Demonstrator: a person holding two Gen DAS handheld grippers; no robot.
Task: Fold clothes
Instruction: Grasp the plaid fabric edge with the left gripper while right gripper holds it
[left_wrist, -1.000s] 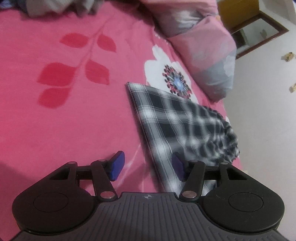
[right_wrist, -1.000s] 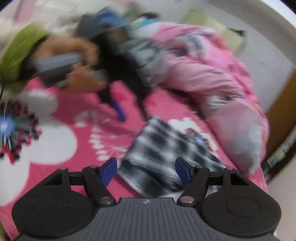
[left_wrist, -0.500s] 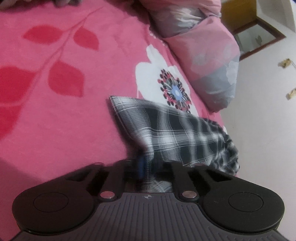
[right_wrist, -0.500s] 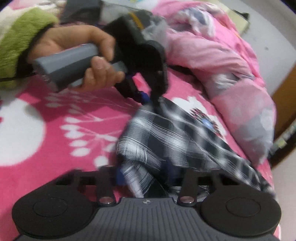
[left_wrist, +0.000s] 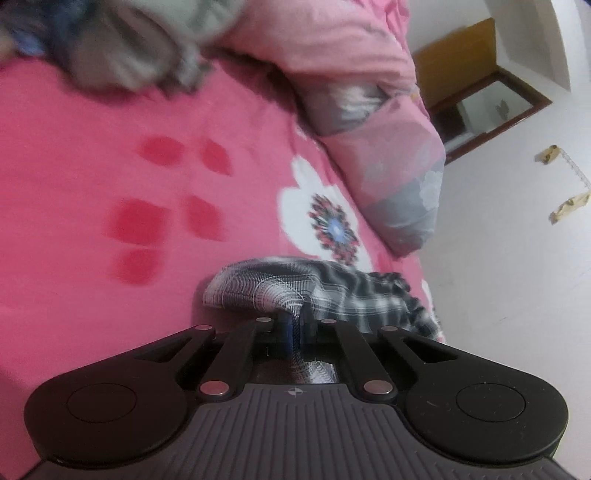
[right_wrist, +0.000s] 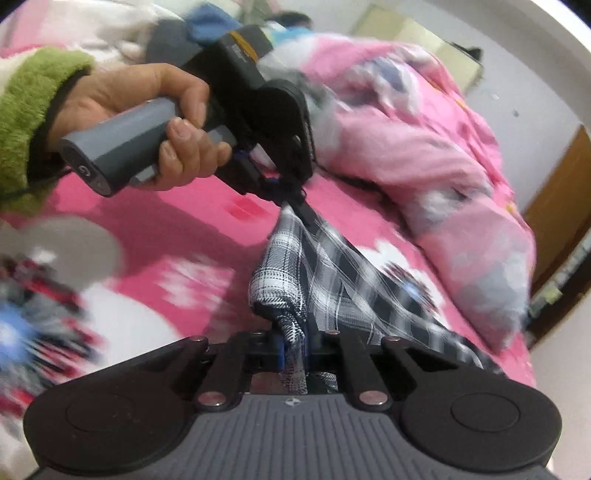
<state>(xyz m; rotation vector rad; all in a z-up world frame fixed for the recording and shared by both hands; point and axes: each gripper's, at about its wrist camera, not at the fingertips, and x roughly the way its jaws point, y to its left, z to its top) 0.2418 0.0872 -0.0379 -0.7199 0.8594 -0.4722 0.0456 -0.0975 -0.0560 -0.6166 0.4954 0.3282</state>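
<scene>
The left gripper (left_wrist: 294, 329) has its jaws clamped flat on a corner of the plaid cloth (left_wrist: 332, 291). The right gripper (right_wrist: 293, 345) is closing its jaws on a thicker bunched corner, already pinched. Both pinch points are mostly hidden by fabric. Only the right view shows the hand (right_wrist: 147, 122), its green fleece sleeve (right_wrist: 33, 110), and the thin woven cloth stretched between the grippers above the pink bed (left_wrist: 92, 277). At 1 o'clock lies a blurred quilt (right_wrist: 424, 147).
</scene>
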